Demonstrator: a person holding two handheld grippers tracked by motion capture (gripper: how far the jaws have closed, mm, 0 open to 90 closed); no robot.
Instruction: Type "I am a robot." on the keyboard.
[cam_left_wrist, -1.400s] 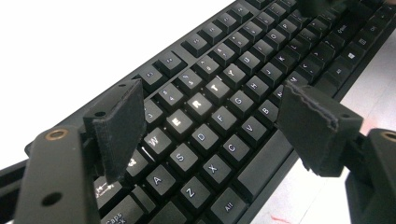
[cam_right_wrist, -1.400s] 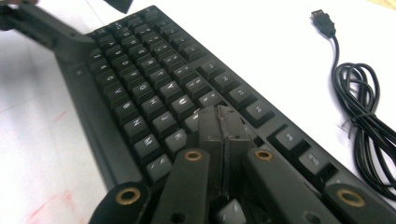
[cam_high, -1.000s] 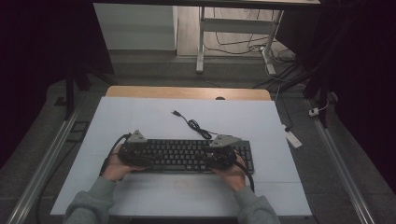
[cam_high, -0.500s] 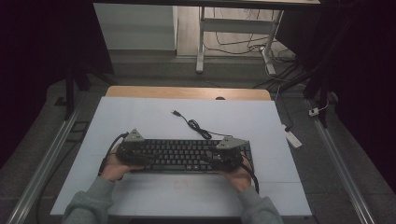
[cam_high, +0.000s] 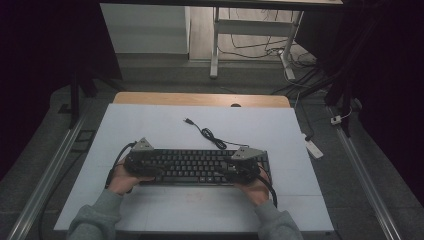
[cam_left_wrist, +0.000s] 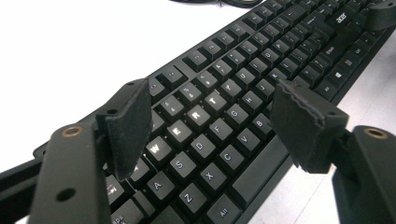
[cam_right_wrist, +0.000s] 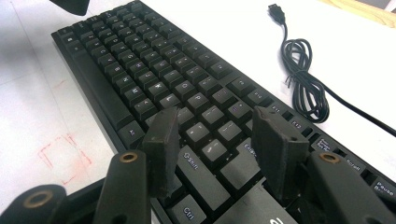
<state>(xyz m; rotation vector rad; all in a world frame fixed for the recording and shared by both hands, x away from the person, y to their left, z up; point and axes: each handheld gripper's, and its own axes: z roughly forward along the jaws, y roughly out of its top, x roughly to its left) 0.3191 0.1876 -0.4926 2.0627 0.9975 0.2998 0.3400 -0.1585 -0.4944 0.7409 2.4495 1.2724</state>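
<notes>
Black keyboard (cam_high: 197, 166) lies flat across near-centre of white worktop (cam_high: 150, 125). Left tool (cam_left_wrist: 212, 119) hovers over keyboard's left end, jaws wide, nothing between them, above W-E-R-T keys. Right tool (cam_right_wrist: 215, 140) over right end near Shift/Enter keys, jaws wide, empty. Keyboard's coiled cable (cam_high: 210, 134) w/ USB plug lies on worktop just beyond, far side.

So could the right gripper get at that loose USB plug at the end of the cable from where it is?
Probably yes. The right gripper hangs open over the keyboard, and bare white table lies between it and the USB plug.
</notes>
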